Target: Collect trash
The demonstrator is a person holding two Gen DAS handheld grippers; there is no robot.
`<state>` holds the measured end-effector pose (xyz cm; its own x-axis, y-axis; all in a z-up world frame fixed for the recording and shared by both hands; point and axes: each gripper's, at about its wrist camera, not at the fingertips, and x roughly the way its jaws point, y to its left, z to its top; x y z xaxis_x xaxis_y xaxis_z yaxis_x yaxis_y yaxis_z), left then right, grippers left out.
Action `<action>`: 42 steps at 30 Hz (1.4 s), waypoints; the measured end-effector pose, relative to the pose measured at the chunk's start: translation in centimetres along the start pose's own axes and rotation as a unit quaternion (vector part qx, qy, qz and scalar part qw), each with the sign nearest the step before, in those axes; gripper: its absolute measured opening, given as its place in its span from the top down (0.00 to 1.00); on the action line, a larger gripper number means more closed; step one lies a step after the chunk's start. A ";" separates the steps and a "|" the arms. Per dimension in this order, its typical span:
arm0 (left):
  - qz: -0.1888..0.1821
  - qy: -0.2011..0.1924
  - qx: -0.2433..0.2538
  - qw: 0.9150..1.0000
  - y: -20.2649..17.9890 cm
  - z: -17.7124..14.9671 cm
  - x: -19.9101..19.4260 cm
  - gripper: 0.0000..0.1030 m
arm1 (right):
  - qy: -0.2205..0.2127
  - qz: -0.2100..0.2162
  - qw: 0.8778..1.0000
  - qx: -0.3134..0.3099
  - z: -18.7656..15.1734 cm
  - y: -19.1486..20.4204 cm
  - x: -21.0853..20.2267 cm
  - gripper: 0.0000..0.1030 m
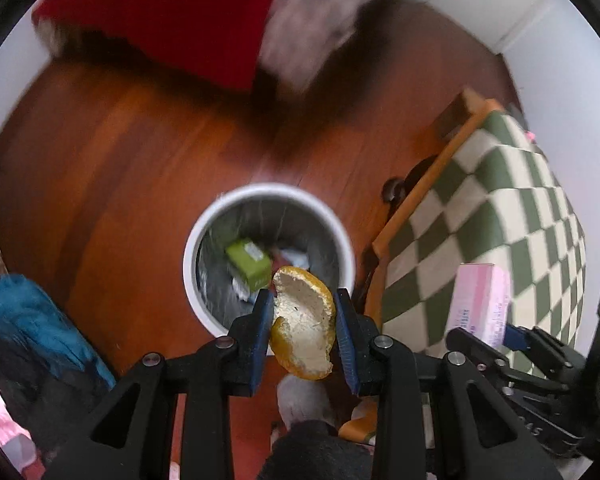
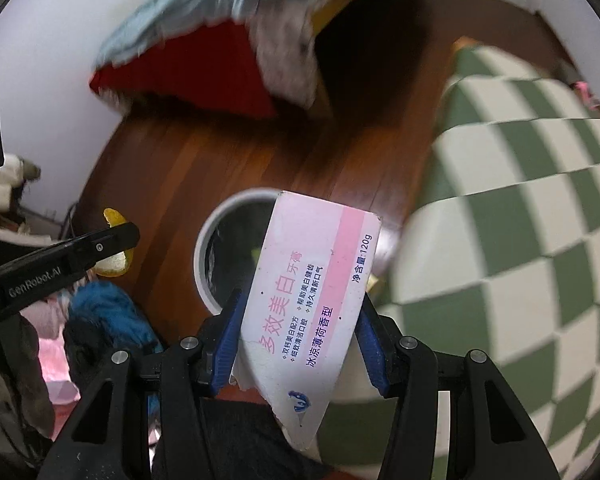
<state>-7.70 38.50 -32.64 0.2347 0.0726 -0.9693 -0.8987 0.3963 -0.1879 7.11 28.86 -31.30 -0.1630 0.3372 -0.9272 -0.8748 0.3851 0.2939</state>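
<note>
The toothpaste box [image 2: 312, 304] covered the right half of the white bin [image 2: 216, 232] in the right wrist view, so little of the inside showed there. In the left wrist view the orange peel [image 1: 304, 328] hid the near rim of the bin [image 1: 204, 248], and the green carton [image 1: 250, 262] and crumpled scraps inside were smeared by motion. The red cloth [image 1: 168, 16] and pale blue cloth [image 2: 204, 12] at the top were blurred, and the frame cut them off. The blue fuzzy thing [image 1: 24, 320] ran out at the left edge; what it was could not be told. The checked cover [image 2: 512, 216] was cut by the right edge.
</note>
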 end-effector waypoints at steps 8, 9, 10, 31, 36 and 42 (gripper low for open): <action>0.007 0.042 -0.049 0.998 4.7 1.7 4.3 0.22 | 0.086 -0.001 0.996 -0.019 3.3 2.4 11.5 0.46; 0.004 0.037 -0.058 0.998 5.4 1.7 4.3 0.16 | 0.094 -0.001 0.995 -0.023 3.7 2.8 12.6 0.46; 0.006 0.034 -0.064 0.997 5.9 1.7 4.2 0.14 | 0.099 -0.003 0.995 -0.026 4.1 3.0 13.5 0.46; 0.113 -0.057 -0.063 0.990 5.4 -6.5 -5.4 0.13 | 0.047 -0.066 0.994 -0.070 2.7 5.0 7.3 0.00; 0.104 -0.085 -0.041 0.990 2.9 -8.7 -9.7 0.13 | 0.024 -0.060 0.995 -0.070 -0.1 5.3 1.2 0.00; 0.077 -0.119 -0.018 0.990 0.5 -12.2 -16.0 0.13 | -0.010 -0.028 0.997 -0.064 -3.2 5.4 -6.7 0.00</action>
<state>-16.44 26.37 -19.12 0.1710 0.3453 -0.9228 -0.9423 0.3308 -0.0508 2.07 25.94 -24.20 -0.1039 0.3353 -0.9364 -0.9338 0.2912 0.2079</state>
